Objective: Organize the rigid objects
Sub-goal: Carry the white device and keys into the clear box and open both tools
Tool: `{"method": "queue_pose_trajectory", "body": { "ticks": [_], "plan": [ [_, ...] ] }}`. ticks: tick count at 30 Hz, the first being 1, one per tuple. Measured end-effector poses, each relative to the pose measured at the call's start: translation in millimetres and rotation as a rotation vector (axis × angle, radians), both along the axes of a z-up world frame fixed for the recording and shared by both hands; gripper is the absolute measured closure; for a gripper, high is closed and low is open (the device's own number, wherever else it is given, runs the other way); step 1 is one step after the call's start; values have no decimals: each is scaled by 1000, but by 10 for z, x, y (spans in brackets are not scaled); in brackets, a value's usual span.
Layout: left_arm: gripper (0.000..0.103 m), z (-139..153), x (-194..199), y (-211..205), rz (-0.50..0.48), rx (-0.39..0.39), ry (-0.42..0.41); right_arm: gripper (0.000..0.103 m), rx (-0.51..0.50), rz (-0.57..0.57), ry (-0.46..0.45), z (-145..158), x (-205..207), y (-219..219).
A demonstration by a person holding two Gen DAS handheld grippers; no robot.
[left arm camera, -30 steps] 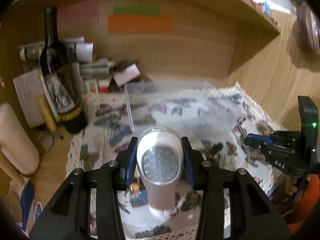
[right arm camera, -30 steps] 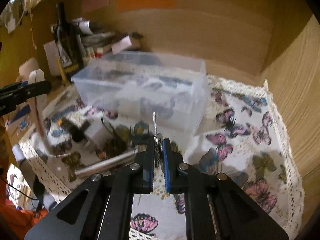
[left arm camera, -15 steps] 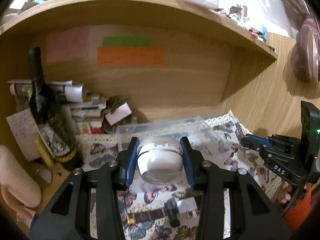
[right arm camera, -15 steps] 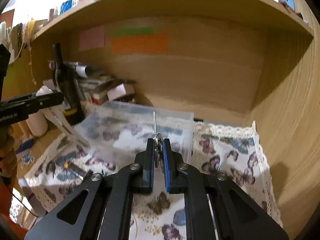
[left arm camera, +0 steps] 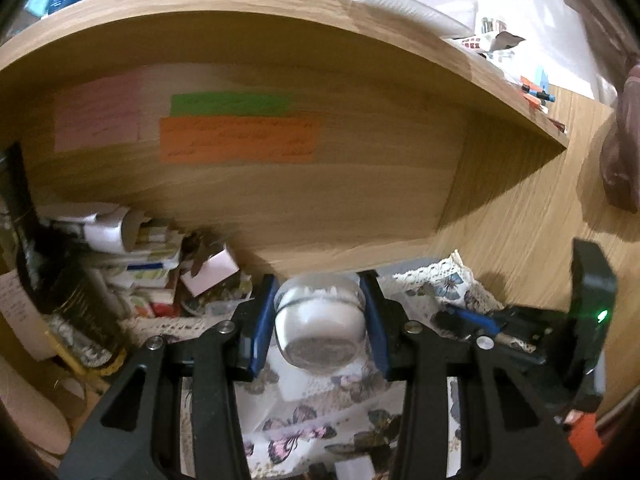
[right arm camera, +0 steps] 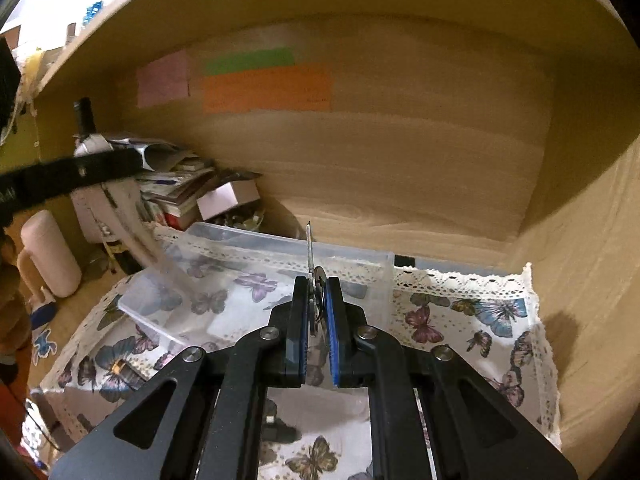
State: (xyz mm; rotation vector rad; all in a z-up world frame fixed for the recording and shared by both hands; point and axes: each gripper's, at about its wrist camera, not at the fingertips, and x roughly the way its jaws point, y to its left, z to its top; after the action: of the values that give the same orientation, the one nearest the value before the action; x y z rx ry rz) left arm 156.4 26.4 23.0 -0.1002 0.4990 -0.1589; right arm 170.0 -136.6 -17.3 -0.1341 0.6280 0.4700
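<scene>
My left gripper (left arm camera: 319, 320) is shut on a white device with a round metal mesh face (left arm camera: 319, 322), like a lint shaver, held up in the air before the wooden back wall. My right gripper (right arm camera: 316, 304) is shut on a thin metal tool with a small wheel and a slim blade (right arm camera: 309, 249), held above the clear plastic bin (right arm camera: 256, 280) on the butterfly cloth (right arm camera: 472, 320). The right gripper's body shows in the left wrist view (left arm camera: 520, 320), and the left gripper's finger shows in the right wrist view (right arm camera: 68, 178).
A dark wine bottle (left arm camera: 60, 280), rolled papers and small boxes (left arm camera: 152, 248) crowd the back left corner. A pale pink bottle (right arm camera: 48, 252) stands at left. A wooden shelf (left arm camera: 280, 32) hangs overhead. Small dark items (right arm camera: 120, 368) lie on the cloth in front of the bin.
Both grippers have risen and tilted up with their objects, so the views now look at the back wall and shelf instead of down at the cloth.
</scene>
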Motion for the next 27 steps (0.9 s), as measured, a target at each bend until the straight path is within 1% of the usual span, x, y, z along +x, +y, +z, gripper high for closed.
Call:
{"method": "queue_pose_trajectory", "body": {
  "ticks": [3, 5, 12, 15, 18, 20, 22, 23, 24, 25, 26, 27],
  "plan": [
    [62, -12, 114, -57, -11, 9, 2, 96, -13, 8, 21, -75, 80, 51],
    [62, -95, 209, -97, -17, 21, 19, 96, -29, 15, 41, -153, 137, 106],
    [62, -626, 547, -90, -35, 37, 189, 96, -91, 46, 129, -464, 335, 261],
    [62, -733, 514, -31, -38, 57, 201, 96, -115, 56, 165, -577, 383, 296],
    [62, -848, 488, 29, -44, 71, 237, 96, -132, 65, 192, -653, 424, 334],
    [62, -988, 504, 76, -37, 77, 284, 96, -142, 70, 205, -694, 442, 359],
    [62, -1143, 529, 135, -23, 61, 337, 96, -143, 71, 210, -711, 462, 369],
    [63, -1204, 534, 149, -25, 50, 355, 96, -146, 75, 218, -709, 465, 373],
    [67, -1244, 534, 155, -25, 49, 364, 95, -148, 72, 218, -716, 470, 382],
    [79, -1280, 530, 148, -25, 57, 373, 95, -148, 70, 219, -717, 471, 379],
    [79, -1290, 517, 133, -20, 81, 367, 95, -151, 73, 225, -717, 465, 374],
    [79, -1287, 506, 130, -28, 78, 365, 95, -153, 73, 228, -718, 466, 371]
  ]
}}
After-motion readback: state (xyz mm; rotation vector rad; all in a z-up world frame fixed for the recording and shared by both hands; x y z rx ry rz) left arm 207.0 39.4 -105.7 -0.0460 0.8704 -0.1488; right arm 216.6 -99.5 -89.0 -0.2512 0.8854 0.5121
